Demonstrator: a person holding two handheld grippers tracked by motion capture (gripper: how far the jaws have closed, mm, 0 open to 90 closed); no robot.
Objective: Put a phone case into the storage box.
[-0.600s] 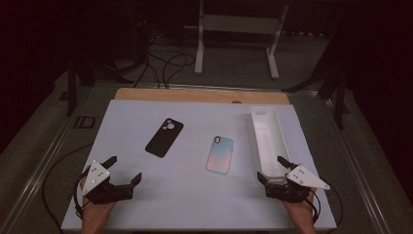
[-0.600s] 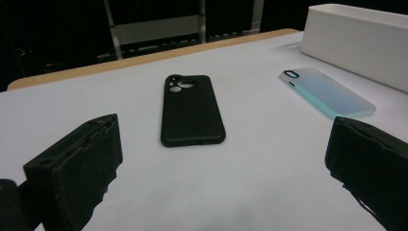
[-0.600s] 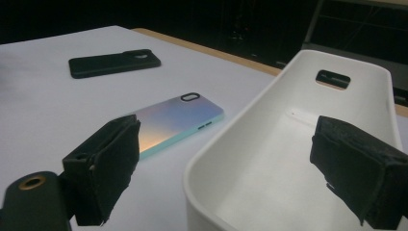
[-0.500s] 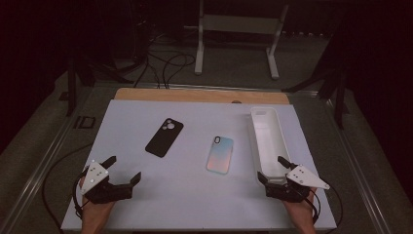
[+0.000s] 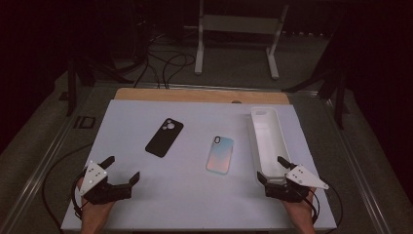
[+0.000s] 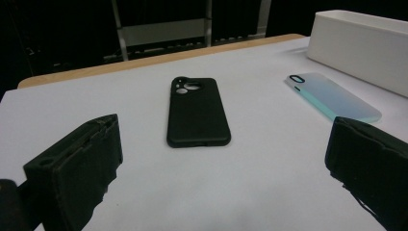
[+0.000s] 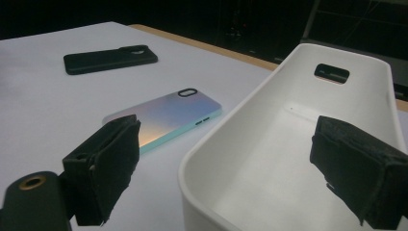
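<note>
High view: the black case (image 5: pixel 164 137) lies flat on the table (image 5: pixel 146 204), left of centre toward the far edge, camera hole at its far end. The pastel case (image 5: pixel 219 154) lies flat near the table's middle, well apart from the black one and just left of the white bin (image 5: pixel 269 139), which runs along the right edge. The left gripper (image 5: pixel 121 169) sits low at the near left corner, held in a hand (image 5: pixel 95 214) that comes in from the near edge, and points forward and right toward the black case; its jaws are spread wide with nothing between them. The right gripper (image 5: pixel 271 168) sits at the near right corner in the other hand (image 5: pixel 299 212), pointing forward at the bin's near end, its jaws likewise released and empty. Neither gripper touches a case.
</note>
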